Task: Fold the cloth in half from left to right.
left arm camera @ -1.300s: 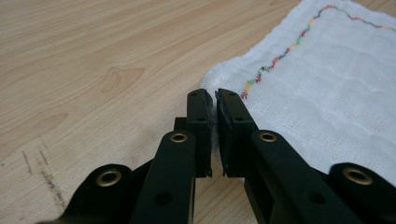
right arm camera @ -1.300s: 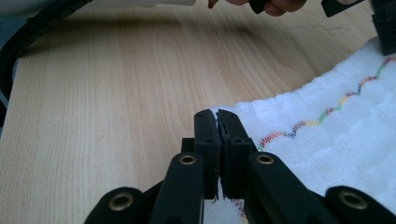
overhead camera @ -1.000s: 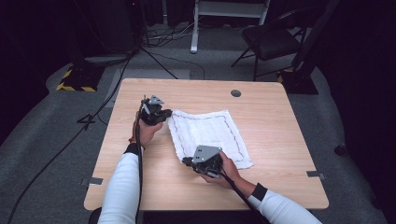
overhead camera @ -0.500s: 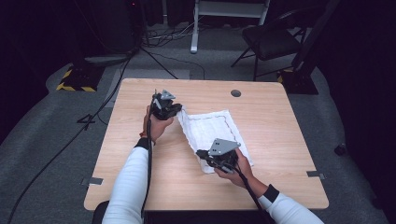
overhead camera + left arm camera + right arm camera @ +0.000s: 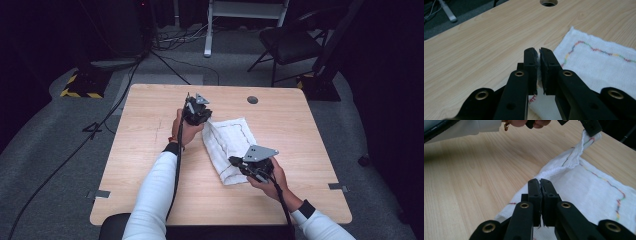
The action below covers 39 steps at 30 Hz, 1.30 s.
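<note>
On the table (image 5: 150,165), near its middle, lies the cloth (image 5: 231,145), white with a coloured zigzag stitch near its border, and we take the work to be folding it. We have both grippers on its left edge. Our left gripper (image 5: 200,114) pinches the far corner: in the left gripper view its jaws are closed with a sliver of white cloth (image 5: 599,65) caught between them, and in the right gripper view that corner (image 5: 587,138) is lifted clear of the wood, the fabric hanging in a ridge below it. Our right gripper (image 5: 239,162) pinches the near corner; in its own view the jaws are pressed together on the cloth's (image 5: 584,195) edge, low to the table. We judge the step in hand to be the carry-over: the left edge is gripped and partly raised, the fold not yet laid. By our reckoning the next move calls for both grippers to travel together toward the right edge, keeping the held edge taut and level so that the corners meet, then to lower it before the jaws part. The risk we see is the thin fabric slipping from the left jaws. Pose: left forearm reaches forward up the table, hand (image 5: 184,131) upright with the gripper on top; right hand (image 5: 270,177) sits lower and nearer us, gripper pointing left across the cloth.
</note>
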{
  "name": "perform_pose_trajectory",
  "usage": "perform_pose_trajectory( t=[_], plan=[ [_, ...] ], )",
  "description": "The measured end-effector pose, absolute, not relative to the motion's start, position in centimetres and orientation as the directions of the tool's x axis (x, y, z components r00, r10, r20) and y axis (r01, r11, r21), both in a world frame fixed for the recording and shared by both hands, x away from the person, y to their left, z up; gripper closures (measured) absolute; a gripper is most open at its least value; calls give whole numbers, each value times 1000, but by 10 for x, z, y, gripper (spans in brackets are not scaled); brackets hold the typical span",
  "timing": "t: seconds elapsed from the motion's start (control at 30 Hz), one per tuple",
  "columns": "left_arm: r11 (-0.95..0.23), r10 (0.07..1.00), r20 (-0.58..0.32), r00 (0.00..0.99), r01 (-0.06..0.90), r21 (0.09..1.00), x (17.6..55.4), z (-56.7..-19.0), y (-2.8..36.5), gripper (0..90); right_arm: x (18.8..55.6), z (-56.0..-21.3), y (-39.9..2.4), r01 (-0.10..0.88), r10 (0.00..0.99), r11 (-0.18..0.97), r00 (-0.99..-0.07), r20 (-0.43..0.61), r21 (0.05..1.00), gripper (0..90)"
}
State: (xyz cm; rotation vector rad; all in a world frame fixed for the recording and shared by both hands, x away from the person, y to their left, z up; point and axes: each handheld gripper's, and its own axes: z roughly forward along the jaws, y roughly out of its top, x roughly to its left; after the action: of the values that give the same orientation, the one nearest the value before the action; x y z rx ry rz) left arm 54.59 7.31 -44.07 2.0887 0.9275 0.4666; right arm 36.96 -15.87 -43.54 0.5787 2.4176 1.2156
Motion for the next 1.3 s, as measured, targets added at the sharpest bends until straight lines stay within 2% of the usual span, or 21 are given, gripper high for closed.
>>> perform_pose_trajectory(
  t=[0.9, 0.93, 0.97, 1.03, 1.13, 1.3],
  plan=[
    [-518, 670, 58, 740, 410, 750, 567, -452, -42, 831, 367, -448, -244, 328, 638, 530, -761, -113, 782, 874],
    [-503, 689, 51, 723, 426, 752, 568, -455, -46, 806, 367, -450, -246, 338, 645, 529, -756, -110, 778, 872],
    [-485, 713, 47, 699, 445, 753, 568, -457, -49, 729, 367, -451, -248, 345, 648, 533, -754, -110, 773, 861],
    [-470, 709, 24, 705, 446, 761, 565, -458, -52, 693, 367, -456, -251, 362, 659, 542, -743, -117, 759, 849],
    [-474, 702, 37, 711, 428, 770, 560, -456, -49, 543, 368, -463, -254, 378, 676, 559, -724, -141, 738, 764],
    [-470, 697, 16, 717, 439, 766, 542, -451, -35, 379, 370, -466, -258, 390, 691, 567, -705, -160, 726, 661]
  ],
)
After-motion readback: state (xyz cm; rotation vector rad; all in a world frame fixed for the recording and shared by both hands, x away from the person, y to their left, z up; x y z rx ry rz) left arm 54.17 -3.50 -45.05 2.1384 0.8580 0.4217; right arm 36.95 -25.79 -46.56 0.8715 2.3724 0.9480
